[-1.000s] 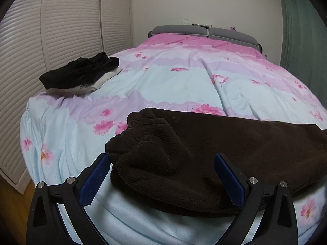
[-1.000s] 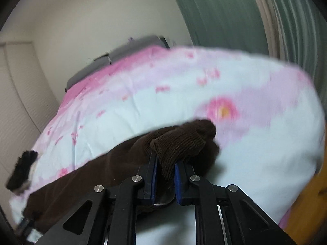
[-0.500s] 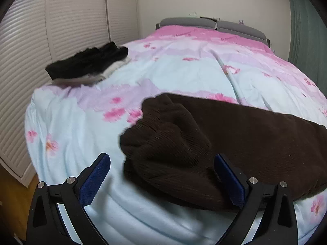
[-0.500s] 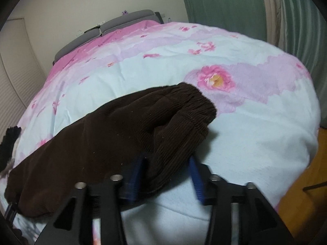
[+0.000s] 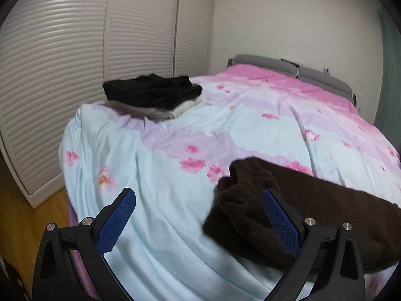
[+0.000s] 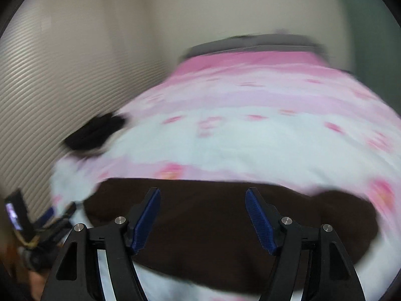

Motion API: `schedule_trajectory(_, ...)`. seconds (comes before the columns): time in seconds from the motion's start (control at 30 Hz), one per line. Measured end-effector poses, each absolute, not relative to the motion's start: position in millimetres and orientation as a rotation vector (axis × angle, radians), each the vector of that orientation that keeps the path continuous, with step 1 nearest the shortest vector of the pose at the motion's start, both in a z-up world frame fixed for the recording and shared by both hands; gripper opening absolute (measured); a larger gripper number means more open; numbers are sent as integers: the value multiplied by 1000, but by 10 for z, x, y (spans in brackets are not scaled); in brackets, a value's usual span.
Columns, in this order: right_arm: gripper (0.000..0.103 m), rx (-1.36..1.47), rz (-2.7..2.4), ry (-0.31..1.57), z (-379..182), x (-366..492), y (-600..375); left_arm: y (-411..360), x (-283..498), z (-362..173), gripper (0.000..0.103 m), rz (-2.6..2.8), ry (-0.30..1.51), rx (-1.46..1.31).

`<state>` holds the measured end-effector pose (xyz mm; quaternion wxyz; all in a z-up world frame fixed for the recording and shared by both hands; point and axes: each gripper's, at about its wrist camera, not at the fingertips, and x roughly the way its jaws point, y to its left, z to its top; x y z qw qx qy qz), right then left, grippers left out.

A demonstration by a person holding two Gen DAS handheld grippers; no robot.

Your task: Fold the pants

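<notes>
Louvered closet doors [image 5: 75,75] stand behind the bed [image 5: 250,125], where your brown pants [image 5: 313,208] lie across the near edge and a black pile [image 5: 153,91] sits at the far left corner. Your left tongs [image 5: 198,215] are spread wide, one pad against the bunched pants end; your right tongs [image 6: 203,215] hang spread over the pants, gripping nothing.
</notes>
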<state>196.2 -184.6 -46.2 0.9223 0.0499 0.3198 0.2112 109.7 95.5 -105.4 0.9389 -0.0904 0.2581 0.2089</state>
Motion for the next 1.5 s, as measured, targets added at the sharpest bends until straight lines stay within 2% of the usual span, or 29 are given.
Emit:
schedule_trajectory(0.17, 71, -126, 832, 728, -355, 2576, -889, 941, 1252, -1173, 93, 386, 569, -240)
schedule_trajectory(0.23, 71, -244, 956, 767, -396, 2725, -497, 927, 1301, -1195, 81, 367, 574, -257)
schedule_trajectory(0.4, 70, -510, 1191, 883, -676, 3047, 232, 933, 1386, -1267, 77, 351, 597, -290)
schedule_trajectory(0.47, 69, -581, 1236, 901, -809, 3137, 375, 960, 1412, -1318, 70, 341, 616, -310)
schedule_trajectory(0.53, 68, -603, 1300, 941, -916, 3173, 548, 970, 1447, -1370, 50, 315, 642, -331)
schedule_trajectory(0.57, 65, -610, 1332, 971, -967, 3200, 618, 967, 1471, -1399, 44, 294, 657, -344)
schedule_trajectory(0.67, 58, -647, 1395, 1063, -1117, 3269, 799, 947, 1486, -1434, 42, 295, 666, -346)
schedule_trajectory(0.73, 57, -675, 1410, 1116, -1238, 3284, 842, 959, 1489, -1455, 36, 294, 671, -355)
schedule_trajectory(0.8, 27, -663, 1426, 1167, -1324, 3334, 884, 973, 1472, -1464, 32, 291, 668, -365)
schedule_trajectory(0.87, 14, -696, 1414, 1172, -1406, 3311, 935, 986, 1441, -1453, 28, 288, 665, -375)
schedule_trajectory(0.9, 12, -714, 1404, 1147, -1410, 3268, 929, 1006, 1406, -1431, 28, 293, 658, -389)
schedule_trajectory(1.07, 10, -675, 1422, 1050, -1213, 3162, 953, 1025, 1318, -1329, 27, 314, 633, -395)
schedule_trajectory(1.2, 11, -731, 1405, 1020, -1218, 3124, 1045, 1033, 1367, -1466, 29, 336, 692, -386)
schedule_trajectory(1.23, 11, -737, 1393, 1041, -1293, 3131, 1070, 1016, 1387, -1522, 30, 343, 711, -366)
schedule_trajectory(1.3, 19, -764, 1366, 1052, -1442, 3120, 1136, 1048, 1403, -1526, 31, 350, 718, -372)
schedule_trajectory(1.37, 25, -772, 1347, 1036, -1527, 3097, 1155, 1057, 1379, -1476, 43, 368, 705, -364)
schedule_trajectory(1.4, 28, -761, 1341, 1027, -1518, 3100, 1141, 1063, 1344, -1435, 61, 394, 692, -356)
schedule_trajectory(1.43, 30, -744, 1327, 1023, -1487, 3117, 1116, 1070, 1306, -1410, 70, 406, 678, -358)
schedule_trajectory(1.5, 34, -694, 1293, 1016, -1392, 3157, 1035, 1086, 1195, -1303, 72, 403, 628, -366)
